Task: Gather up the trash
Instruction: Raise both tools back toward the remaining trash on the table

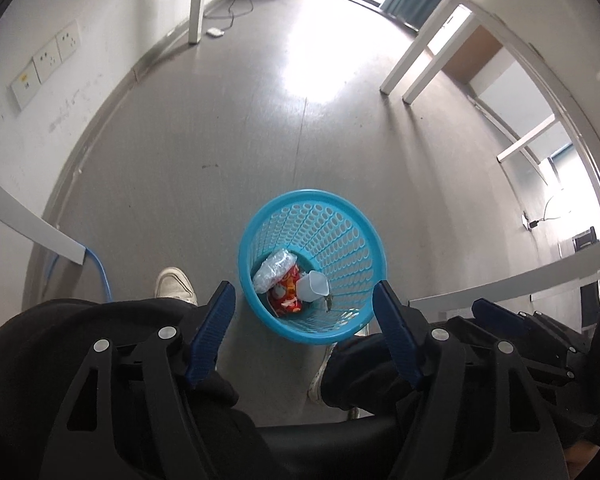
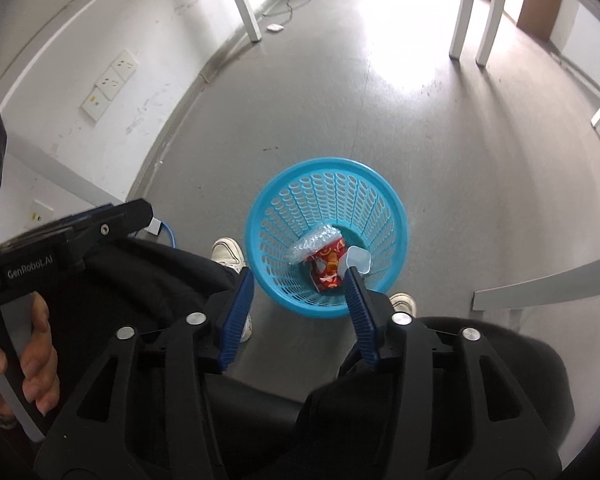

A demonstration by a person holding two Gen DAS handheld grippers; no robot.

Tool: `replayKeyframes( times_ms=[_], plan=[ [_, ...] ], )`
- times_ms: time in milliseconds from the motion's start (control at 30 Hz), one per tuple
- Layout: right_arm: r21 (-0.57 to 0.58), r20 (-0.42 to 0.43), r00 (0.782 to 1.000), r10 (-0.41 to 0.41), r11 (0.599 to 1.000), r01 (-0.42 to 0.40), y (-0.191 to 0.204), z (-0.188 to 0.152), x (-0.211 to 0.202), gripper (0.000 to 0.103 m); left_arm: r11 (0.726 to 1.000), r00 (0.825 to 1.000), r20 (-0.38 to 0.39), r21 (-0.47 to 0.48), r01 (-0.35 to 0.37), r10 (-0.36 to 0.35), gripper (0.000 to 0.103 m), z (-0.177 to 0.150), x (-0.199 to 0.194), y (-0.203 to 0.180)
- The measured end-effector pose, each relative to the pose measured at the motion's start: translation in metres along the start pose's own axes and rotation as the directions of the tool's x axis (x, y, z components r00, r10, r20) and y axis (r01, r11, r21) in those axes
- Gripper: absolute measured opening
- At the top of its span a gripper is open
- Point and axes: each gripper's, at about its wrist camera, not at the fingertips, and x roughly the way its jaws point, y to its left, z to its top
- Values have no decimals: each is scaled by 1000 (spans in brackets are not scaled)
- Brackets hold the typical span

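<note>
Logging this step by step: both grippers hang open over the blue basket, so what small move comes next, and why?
Probably draw both grippers back from the blue basket. The left gripper and right gripper are open and hold nothing, while the crumpled plastic, red wrapper and white cup already lie inside.

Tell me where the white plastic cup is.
The white plastic cup lies inside the blue basket, right of the red wrapper, in both views.

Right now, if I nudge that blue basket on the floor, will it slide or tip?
The blue basket is perforated thin plastic, so probably light and easily slid on the smooth floor. It tapers toward the base and holds only a crumpled bottle, wrapper and cup, so a high push may tip it.
</note>
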Motion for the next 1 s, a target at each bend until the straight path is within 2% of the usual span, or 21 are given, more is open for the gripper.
replayKeyframes(
  times_ms=[67, 300, 433, 533, 667, 833, 900, 1000],
  plan=[
    [-21, 25, 1000, -15, 1000, 16, 6, -7, -15, 48, 1000, 999, 34, 28, -14, 13, 75, -5, -15, -5],
    [-34, 162, 987, 5, 999, 1, 12, -29, -84, 50, 985, 987, 156, 160, -59, 34, 82, -32, -73, -24],
    [-44, 224, 974, -27, 998, 38, 9, -41, -115, 55, 982, 983, 183, 180, -54, 20, 83, -45, -97, -21],
    [-43, 263, 964, -24, 998, 36, 6, -49, -137, 56, 983, 978, 210, 179, -38, -1, 83, -53, -116, -18],
    [-48, 319, 948, -17, 998, 34, 8, -54, -164, 61, 981, 964, 265, 191, -27, -25, 84, -57, -143, -19],
    [-48, 389, 921, -1, 999, 21, 9, -46, -198, 64, 971, 929, 369, 233, -58, -33, 86, -52, -181, -25],
    [-49, 415, 910, 3, 999, 19, 11, -41, -209, 68, 968, 908, 415, 243, -62, -46, 87, -45, -198, -28],
    [-48, 465, 886, 6, 999, 18, 13, -31, -228, 69, 964, 877, 475, 257, -66, -67, 88, -32, -220, -38]
  ],
)
